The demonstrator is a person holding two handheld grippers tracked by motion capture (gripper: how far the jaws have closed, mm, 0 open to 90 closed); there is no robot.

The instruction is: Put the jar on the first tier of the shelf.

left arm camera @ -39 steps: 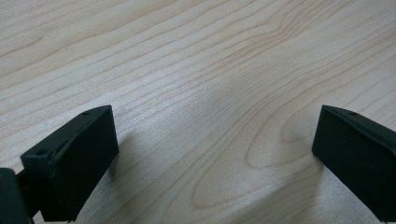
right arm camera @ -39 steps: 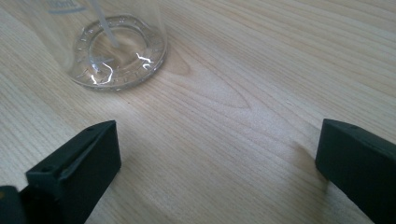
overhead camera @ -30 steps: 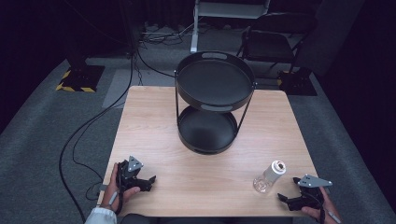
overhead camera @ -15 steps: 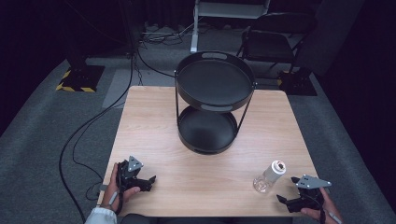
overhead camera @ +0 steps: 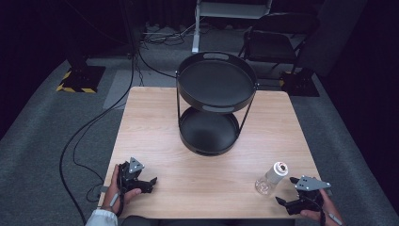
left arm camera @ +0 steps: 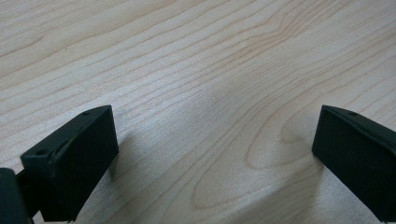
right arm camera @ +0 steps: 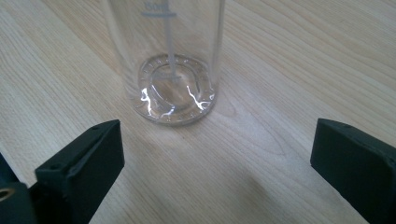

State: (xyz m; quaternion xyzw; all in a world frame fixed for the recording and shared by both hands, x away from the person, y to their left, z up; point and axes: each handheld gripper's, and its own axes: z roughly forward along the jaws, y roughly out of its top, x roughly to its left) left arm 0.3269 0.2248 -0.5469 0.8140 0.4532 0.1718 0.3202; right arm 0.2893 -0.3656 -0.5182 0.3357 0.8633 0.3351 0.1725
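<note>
Bottle [overhead camera: 271,178]: clear glass, upright on the table [overhead camera: 155,127] near its front right corner; in the right gripper view [right arm camera: 173,70] it stands just ahead of the jaws.
Right gripper [overhead camera: 288,203]: jaws wide apart, holding nothing, just beside the bottle.
Left gripper [overhead camera: 149,183]: jaws wide, empty, low over bare wood at the front left.
Rack [overhead camera: 216,101]: two black round trays, mid-table, well apart from both.

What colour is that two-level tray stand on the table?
Black all over, both round trays and the thin frame: the tray stand shows best in the high view.
</note>
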